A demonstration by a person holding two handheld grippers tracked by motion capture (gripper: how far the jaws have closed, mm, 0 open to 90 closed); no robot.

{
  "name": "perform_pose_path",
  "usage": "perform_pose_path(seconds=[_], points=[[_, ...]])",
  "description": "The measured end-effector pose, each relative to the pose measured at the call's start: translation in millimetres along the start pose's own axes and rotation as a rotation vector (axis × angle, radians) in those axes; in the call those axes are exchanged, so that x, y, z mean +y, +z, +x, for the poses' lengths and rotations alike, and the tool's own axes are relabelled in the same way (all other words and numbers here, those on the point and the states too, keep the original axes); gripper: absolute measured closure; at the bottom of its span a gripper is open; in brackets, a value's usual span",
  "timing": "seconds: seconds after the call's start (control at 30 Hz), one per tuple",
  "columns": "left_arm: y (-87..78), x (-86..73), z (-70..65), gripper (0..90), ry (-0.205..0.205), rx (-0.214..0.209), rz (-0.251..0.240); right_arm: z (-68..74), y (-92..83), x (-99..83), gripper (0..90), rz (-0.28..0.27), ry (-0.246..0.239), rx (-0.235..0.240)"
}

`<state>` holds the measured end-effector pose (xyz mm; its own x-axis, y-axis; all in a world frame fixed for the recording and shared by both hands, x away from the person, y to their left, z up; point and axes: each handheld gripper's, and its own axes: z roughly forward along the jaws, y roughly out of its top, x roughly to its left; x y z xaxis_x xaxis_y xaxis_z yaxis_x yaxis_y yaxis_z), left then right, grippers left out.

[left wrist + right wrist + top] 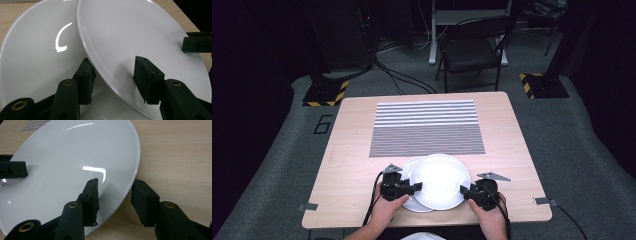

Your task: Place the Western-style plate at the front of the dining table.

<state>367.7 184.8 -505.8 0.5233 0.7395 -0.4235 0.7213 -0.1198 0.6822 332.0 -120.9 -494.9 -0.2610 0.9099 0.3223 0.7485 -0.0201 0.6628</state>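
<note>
Jaws of both the left gripper (418,187) and right gripper (463,190) straddle the upper plate's (440,180) rim unpinched, so lifting risks it sliding onto the lower plate (32,57).

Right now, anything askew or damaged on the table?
No damage or spill. The upper plate sits off-centre on the lower plate, shifted right and tilted, its rim straddled by the left gripper and right gripper. The striped mat lies flat.
</note>
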Motion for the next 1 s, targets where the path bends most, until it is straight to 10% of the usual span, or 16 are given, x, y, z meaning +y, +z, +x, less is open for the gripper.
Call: perform_pose_path(seconds=[1.0], points=[[-15.4,15.6,8.2,52.5,-0.009,-0.001,-0.058,10.1,-3.2,15.8,58.9,-0.029,-0.021,0.061]])
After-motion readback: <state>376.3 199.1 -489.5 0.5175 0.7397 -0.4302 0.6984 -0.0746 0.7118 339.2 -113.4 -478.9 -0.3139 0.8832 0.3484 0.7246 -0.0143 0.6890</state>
